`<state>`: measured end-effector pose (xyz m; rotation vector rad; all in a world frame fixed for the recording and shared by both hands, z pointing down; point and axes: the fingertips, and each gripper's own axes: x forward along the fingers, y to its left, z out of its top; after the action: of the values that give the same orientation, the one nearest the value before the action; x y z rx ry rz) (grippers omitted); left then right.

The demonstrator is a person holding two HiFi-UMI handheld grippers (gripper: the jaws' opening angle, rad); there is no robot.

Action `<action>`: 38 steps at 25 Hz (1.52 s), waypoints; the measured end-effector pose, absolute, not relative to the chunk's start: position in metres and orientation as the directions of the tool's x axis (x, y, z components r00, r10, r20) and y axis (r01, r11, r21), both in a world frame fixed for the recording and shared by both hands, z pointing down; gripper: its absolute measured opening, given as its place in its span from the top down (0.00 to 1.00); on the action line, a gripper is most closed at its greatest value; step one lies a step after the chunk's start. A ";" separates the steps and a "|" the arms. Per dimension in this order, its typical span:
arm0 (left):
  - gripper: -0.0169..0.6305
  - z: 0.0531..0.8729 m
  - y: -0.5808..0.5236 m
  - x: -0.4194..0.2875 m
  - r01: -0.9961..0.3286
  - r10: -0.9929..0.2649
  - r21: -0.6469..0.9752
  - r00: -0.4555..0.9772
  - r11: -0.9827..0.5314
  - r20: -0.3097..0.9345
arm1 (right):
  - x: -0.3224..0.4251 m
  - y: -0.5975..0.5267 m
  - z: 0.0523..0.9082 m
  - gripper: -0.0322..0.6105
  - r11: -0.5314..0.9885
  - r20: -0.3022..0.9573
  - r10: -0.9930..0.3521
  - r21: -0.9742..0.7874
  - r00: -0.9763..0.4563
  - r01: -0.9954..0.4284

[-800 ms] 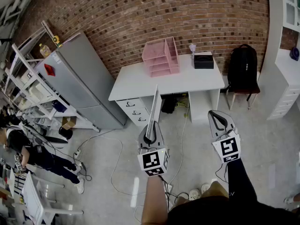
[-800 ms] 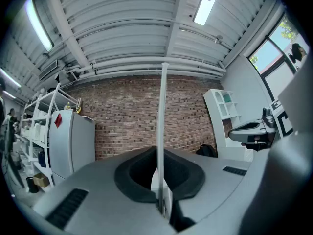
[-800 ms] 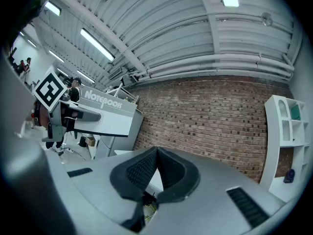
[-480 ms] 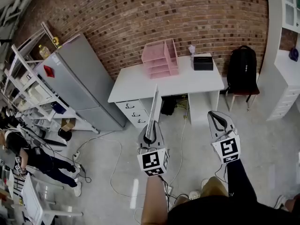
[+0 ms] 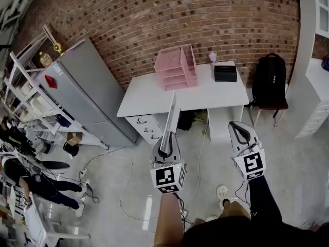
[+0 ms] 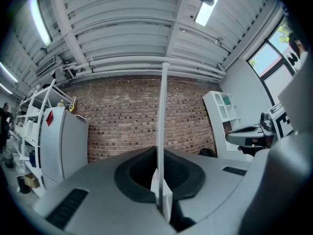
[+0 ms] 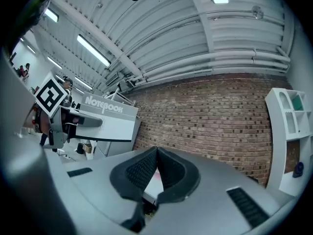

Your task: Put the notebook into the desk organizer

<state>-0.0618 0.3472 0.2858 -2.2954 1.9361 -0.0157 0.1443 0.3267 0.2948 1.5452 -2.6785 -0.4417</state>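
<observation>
The notebook (image 5: 170, 118) stands on edge, thin side toward you, clamped at its lower end in your left gripper (image 5: 165, 147), whose jaws are clenched tight on it. In the left gripper view it rises as a narrow pale strip straight up from between the pads. It hangs over the floor, near of the white desk (image 5: 149, 94) and well apart from it, so the carrying step is what you have in hand.

The pink desk organizer (image 5: 176, 66) sits at the far edge of the desk against the brick wall (image 5: 154, 14), its open trays facing left and near. I judge you need to close on the desk first, then turn the notebook from upright to flat, or line it up with a slot, before you slide it in. Bring it in from the open side of the trays and do not loosen the grip until the leading edge is well inside a tray.

Your right gripper (image 5: 237, 130) is pinched closed with nothing between its jaws; it could steady the organizer if it slides.

Mind the black box (image 5: 225, 72) just right of the organizer, and the cables (image 5: 128, 184) on the floor as you step in
</observation>
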 end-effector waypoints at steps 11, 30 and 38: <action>0.94 0.280 0.225 -0.048 -0.981 -0.987 -0.144 0.144 -0.133 -0.068 | 0.147 0.189 0.290 0.92 0.517 -0.142 -0.820 0.235 -0.555 -0.823; 0.94 0.307 0.105 -0.049 -0.993 -0.998 -0.106 0.058 -0.055 -0.023 | 0.142 0.054 0.306 0.92 0.590 -0.124 -0.769 0.241 -0.628 -0.771; 0.94 0.311 0.051 -0.067 -0.993 -0.998 -0.100 0.062 -0.059 -0.025 | 0.124 0.006 0.309 0.92 0.587 -0.114 -0.768 0.266 -0.630 -0.764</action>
<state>-0.0673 0.0514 0.3114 -2.2217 2.0908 -0.0772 0.1238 0.0059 0.3095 1.3451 -2.7866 -0.4573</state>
